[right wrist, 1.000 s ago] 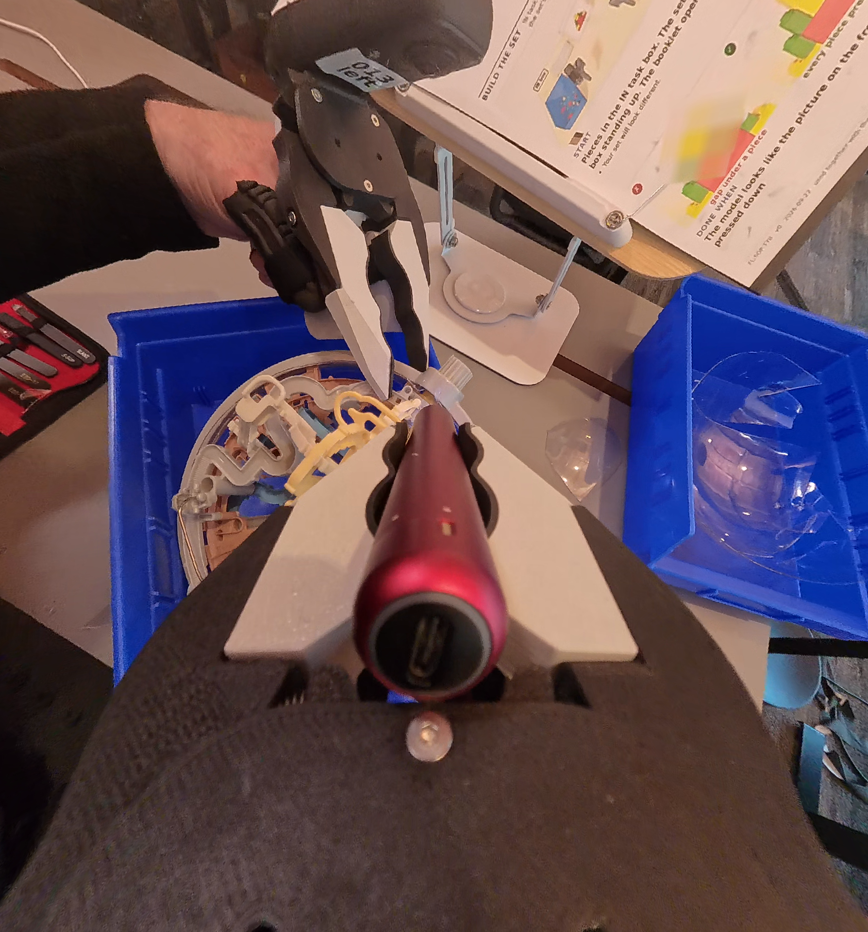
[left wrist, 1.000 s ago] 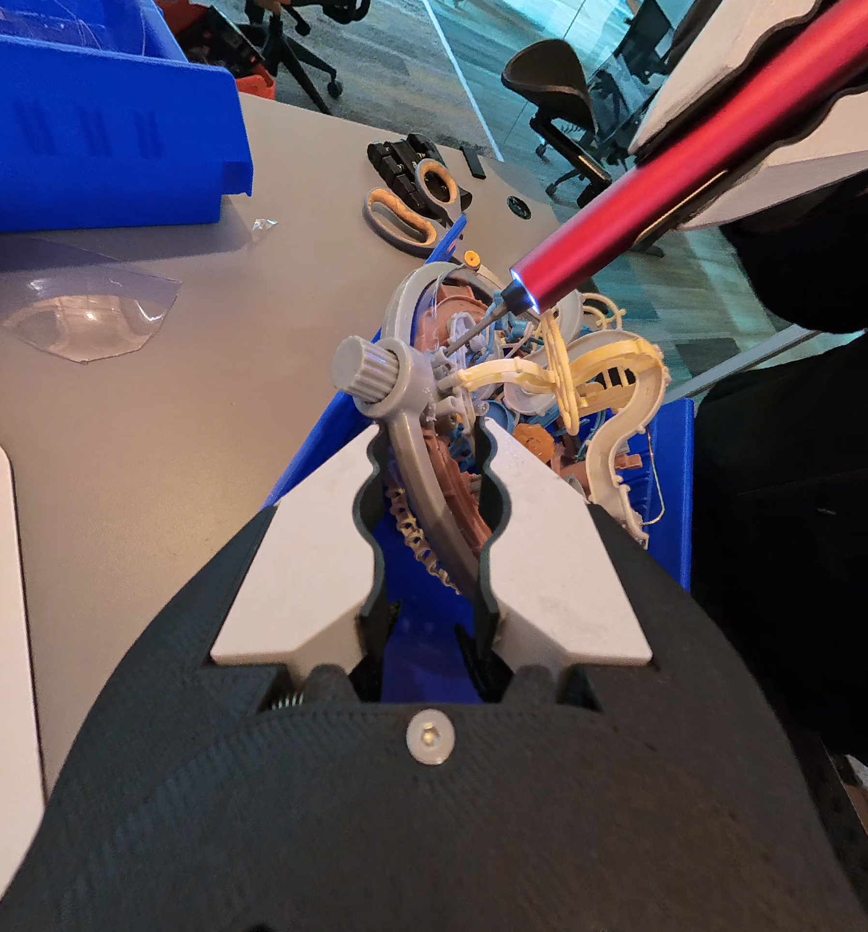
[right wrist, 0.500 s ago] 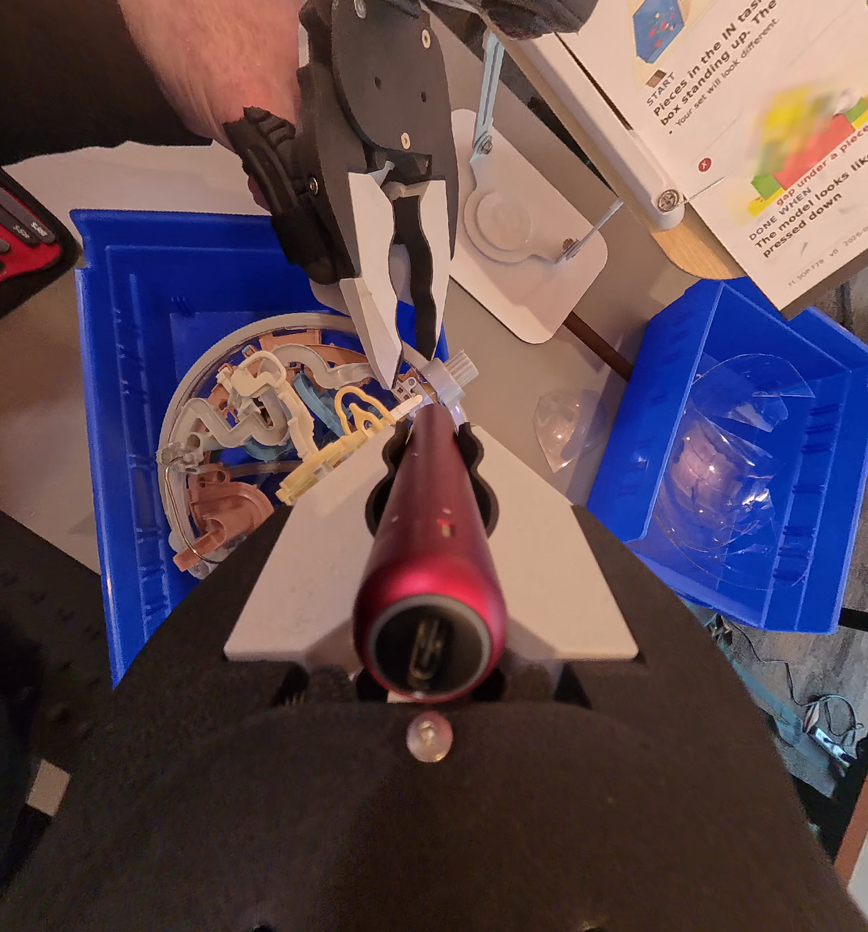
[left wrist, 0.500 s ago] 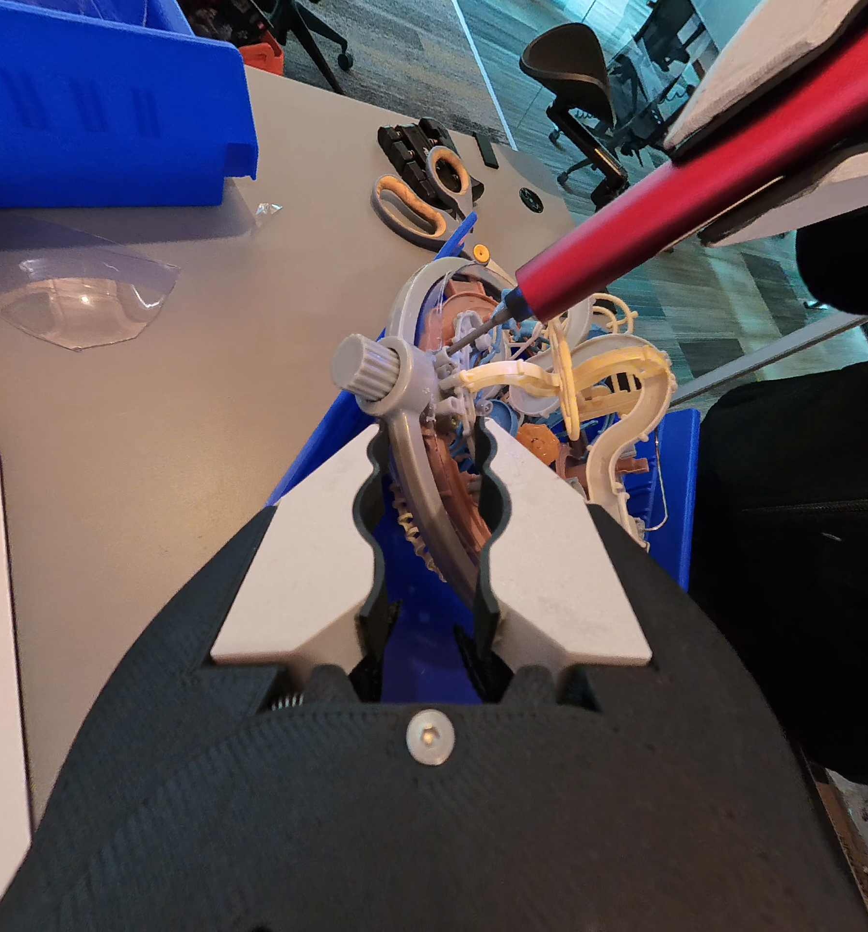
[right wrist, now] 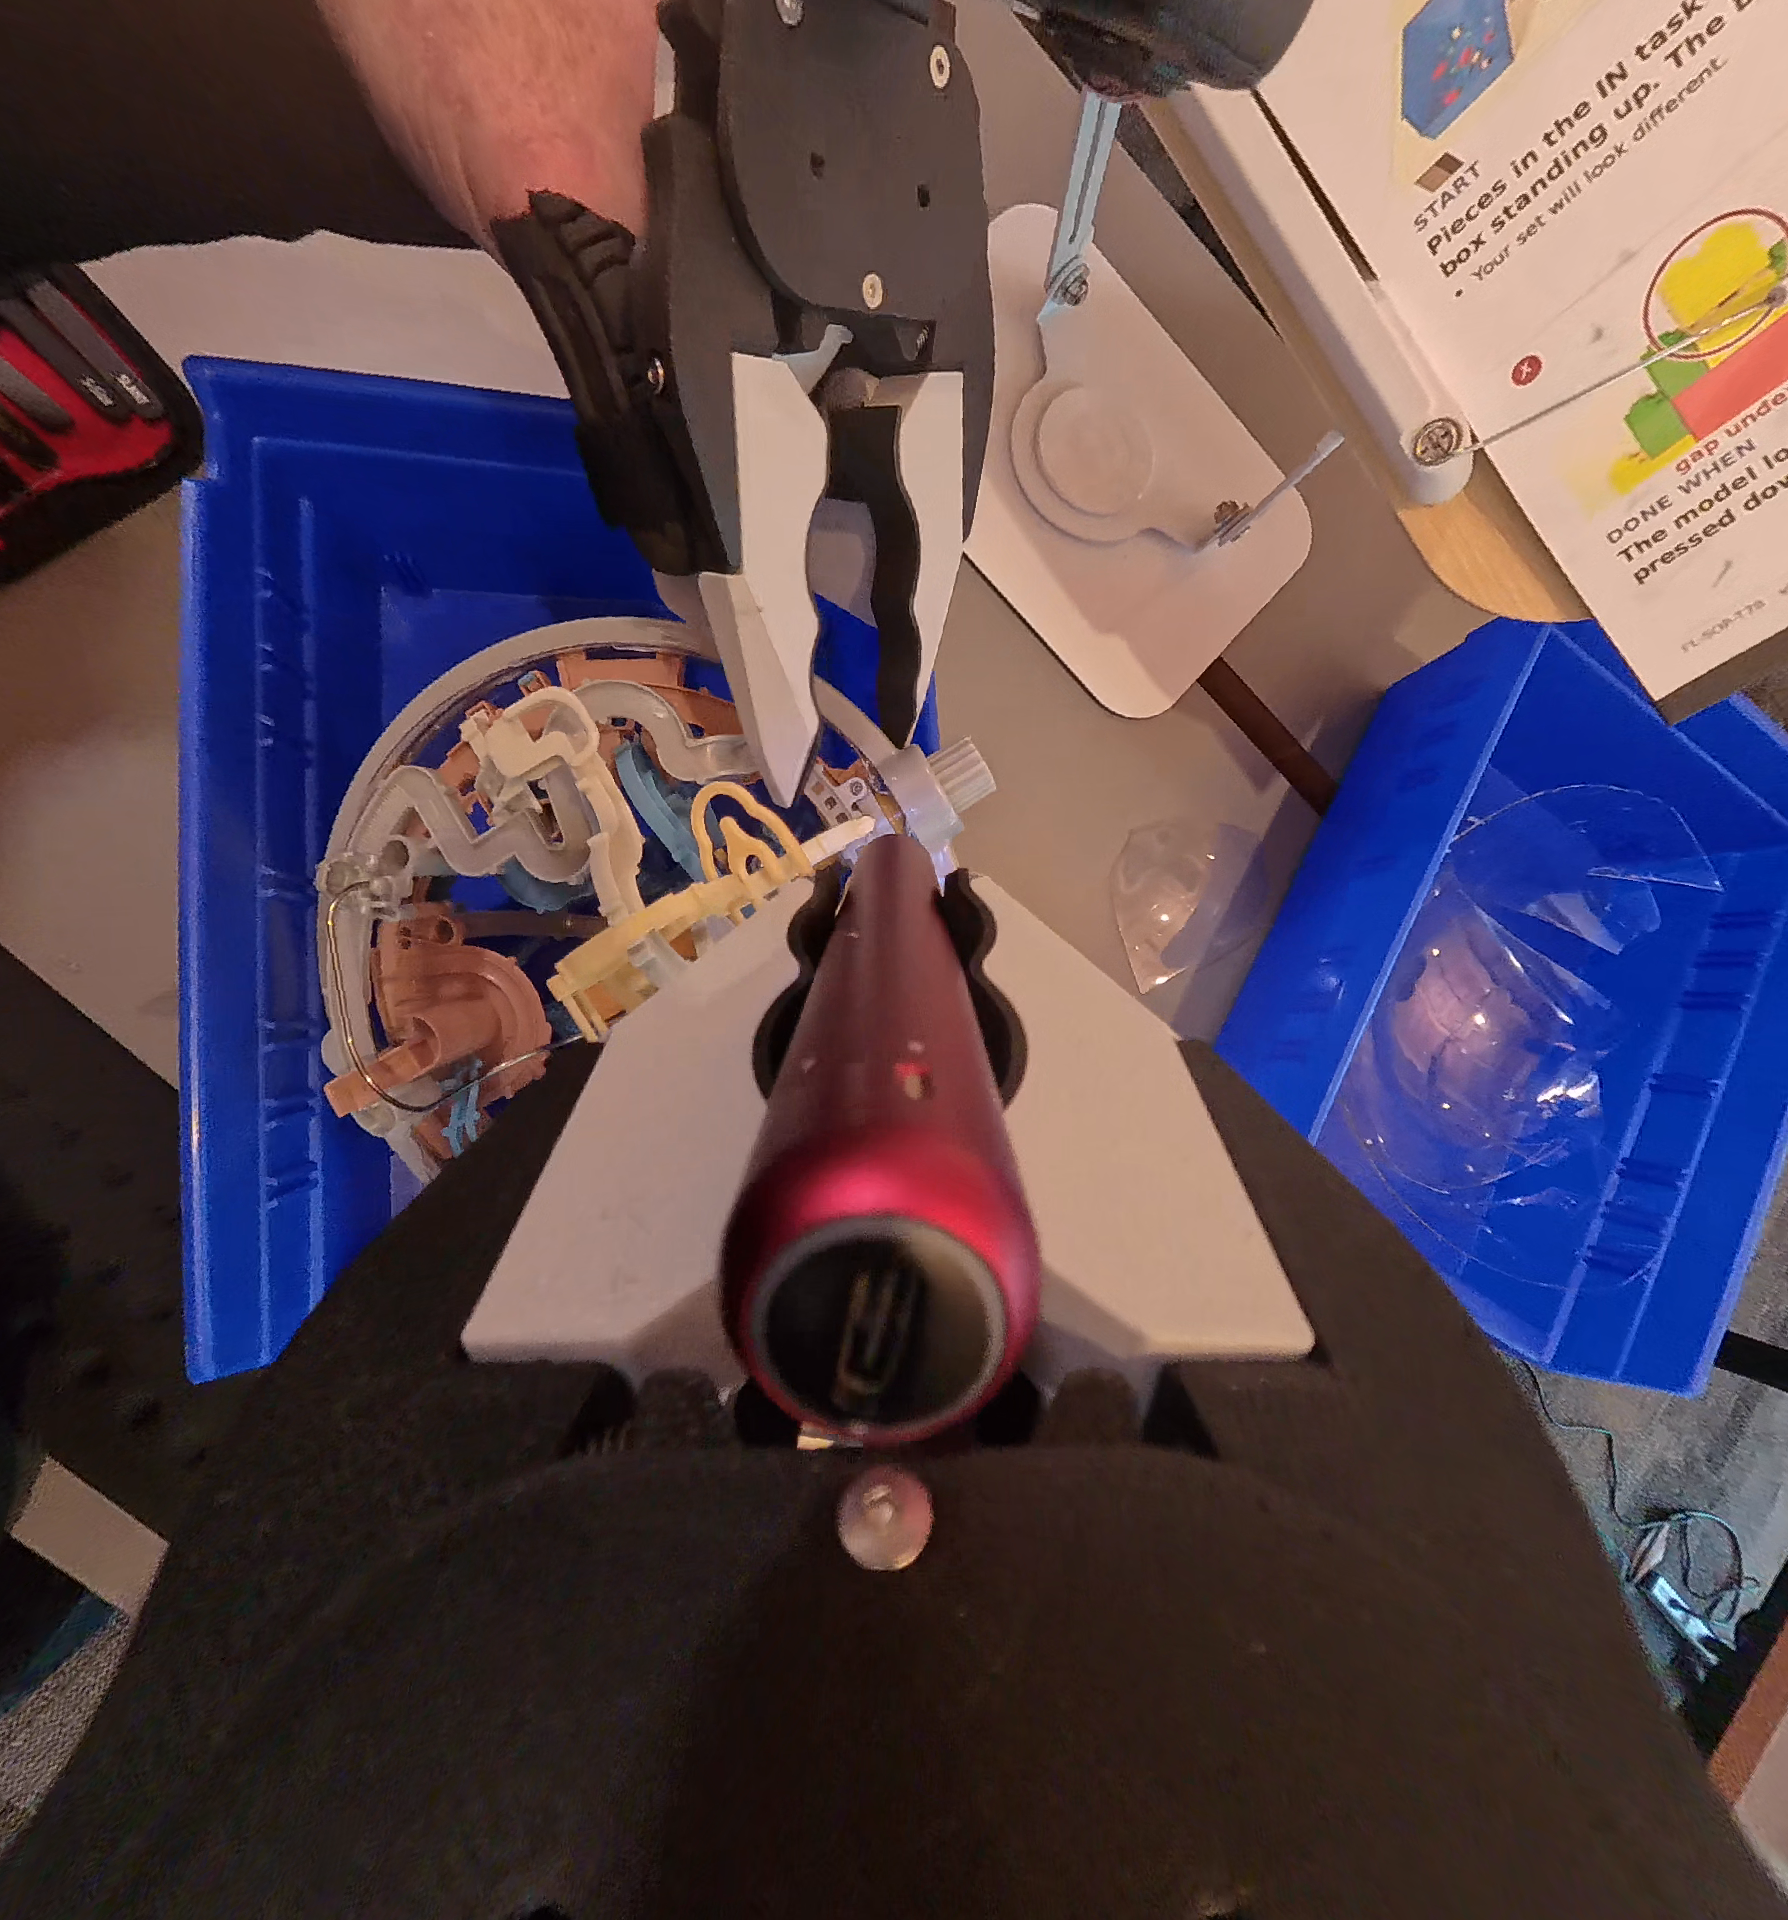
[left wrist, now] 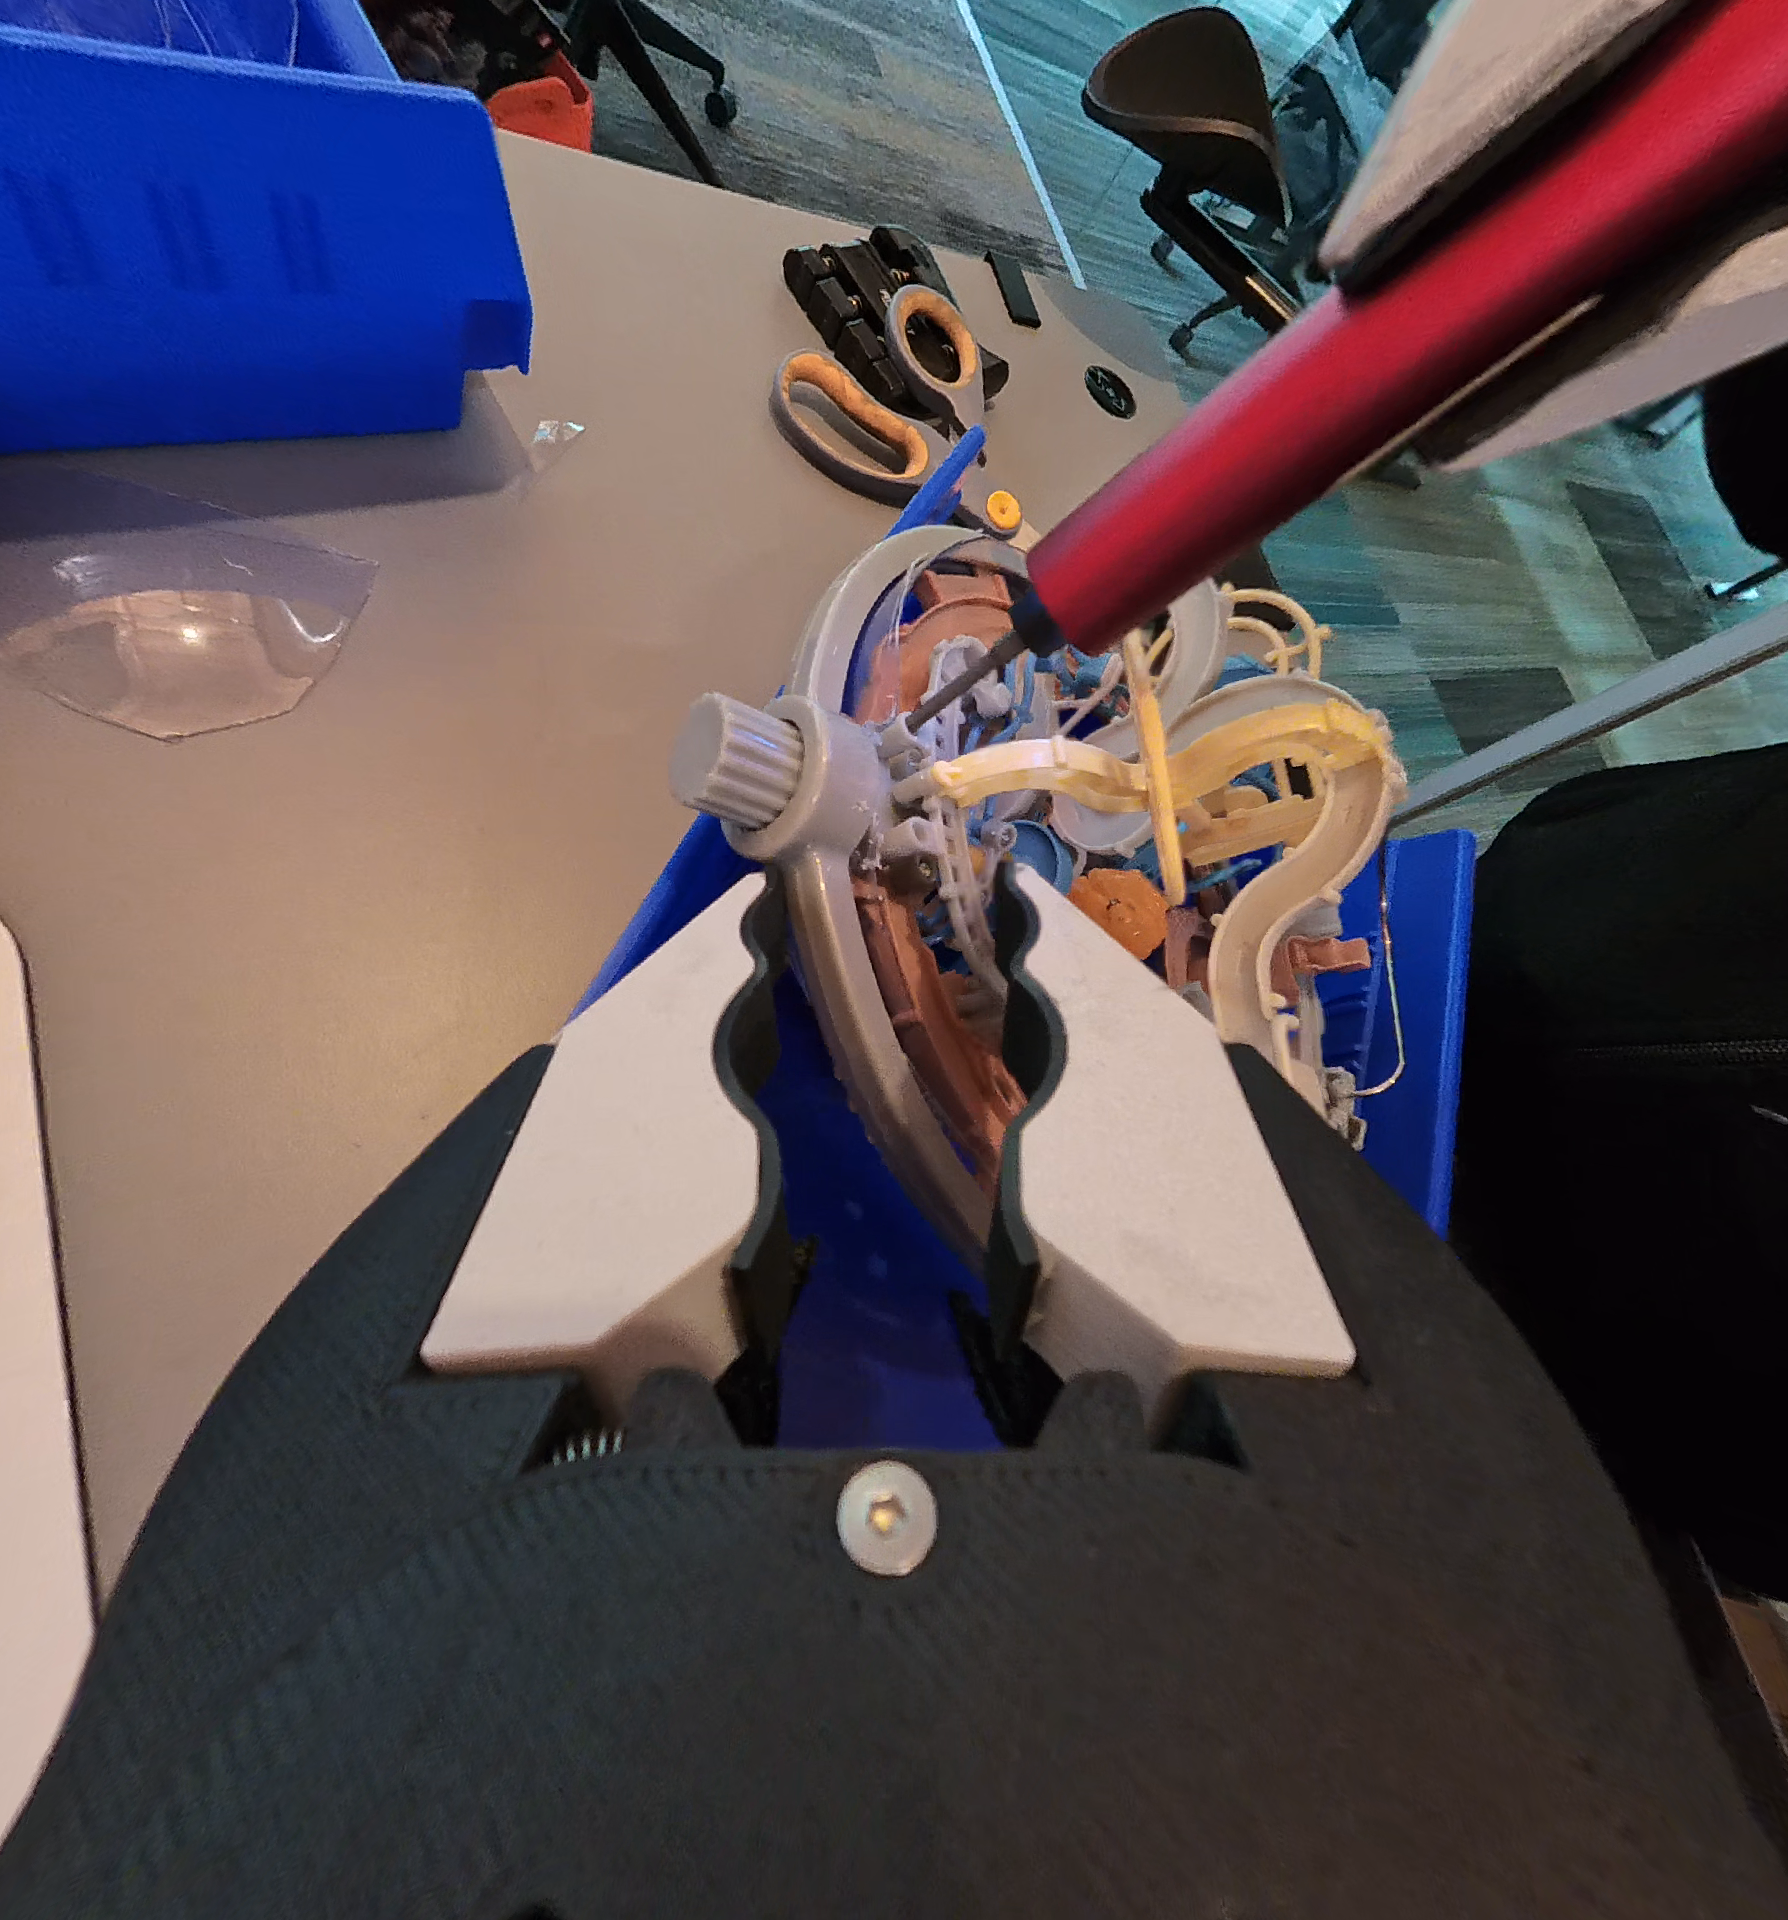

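A round maze toy of grey, brown, cream and light-blue plastic tracks (right wrist: pixel 516 831) stands on edge in a blue bin (right wrist: pixel 277 831). My left gripper (left wrist: pixel 885 883) is shut on its grey outer ring (left wrist: pixel 838 1018), just below a ribbed grey knob (left wrist: pixel 734 764). The left gripper also shows in the right wrist view (right wrist: pixel 843 758), held by a hand. My right gripper (right wrist: pixel 890 883) is shut on a red screwdriver (right wrist: pixel 879 1091). Its thin bit (left wrist: pixel 947 696) touches the toy's hub right beside the knob (right wrist: pixel 947 784). The screwdriver's body (left wrist: pixel 1285 436) comes in from the upper right.
A second blue bin (right wrist: pixel 1700 1195) to the right holds clear plastic dome pieces. A clear shell (left wrist: pixel 163 634) lies on the grey table. Orange-handled scissors (left wrist: pixel 869 416) and a black block lie beyond the toy. A red tool case (right wrist: pixel 28 416) is at left; a white stand base (right wrist: pixel 1129 520) carries an instruction sheet. The tips of one gripper are about 10 cm away from the tips of the other. The right gripper is farther from the clear shell (left wrist: pixel 163 634), some 30 cm, than the left, some 25 cm. The right camera catches it too, in the right wrist view (right wrist: pixel 1175 902).
The light at the screwdriver's tip, lit one second ago, is off. My right gripper has swung higher over the bin while the bit stays at the hub. My left gripper keeps its hold.
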The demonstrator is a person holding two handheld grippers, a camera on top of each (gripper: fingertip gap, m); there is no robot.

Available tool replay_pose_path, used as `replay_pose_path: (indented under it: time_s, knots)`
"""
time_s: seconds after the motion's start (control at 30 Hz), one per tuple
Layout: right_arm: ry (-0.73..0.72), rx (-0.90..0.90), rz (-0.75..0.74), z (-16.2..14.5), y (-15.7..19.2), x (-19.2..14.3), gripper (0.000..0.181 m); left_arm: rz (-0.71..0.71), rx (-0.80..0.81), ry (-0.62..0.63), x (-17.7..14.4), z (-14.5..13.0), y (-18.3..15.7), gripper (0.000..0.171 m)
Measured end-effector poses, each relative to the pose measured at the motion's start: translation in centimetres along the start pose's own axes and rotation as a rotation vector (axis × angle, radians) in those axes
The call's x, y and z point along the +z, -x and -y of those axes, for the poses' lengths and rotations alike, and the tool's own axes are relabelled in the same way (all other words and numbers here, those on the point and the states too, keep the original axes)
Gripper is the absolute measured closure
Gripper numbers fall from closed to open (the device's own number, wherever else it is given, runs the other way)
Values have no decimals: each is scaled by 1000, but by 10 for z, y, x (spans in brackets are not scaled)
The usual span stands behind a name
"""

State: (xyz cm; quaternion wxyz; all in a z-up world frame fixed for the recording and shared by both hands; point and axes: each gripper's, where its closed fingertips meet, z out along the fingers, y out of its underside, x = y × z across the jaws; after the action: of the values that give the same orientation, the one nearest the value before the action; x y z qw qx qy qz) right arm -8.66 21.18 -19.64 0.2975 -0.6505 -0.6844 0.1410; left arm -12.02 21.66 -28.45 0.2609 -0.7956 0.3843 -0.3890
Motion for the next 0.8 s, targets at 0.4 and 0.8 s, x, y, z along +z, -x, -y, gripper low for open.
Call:
replay_pose_path:
  time_s: [0.4, 0.8]
  knots:
    - [0, 44, -1, 1, -2, 1, 161, 184, 378, -203, -13, 57, -32, 122]
    - [-30, 79, -13, 5, -2, 3, 161, 328, 520, -201, 10, 62, -32, 150]
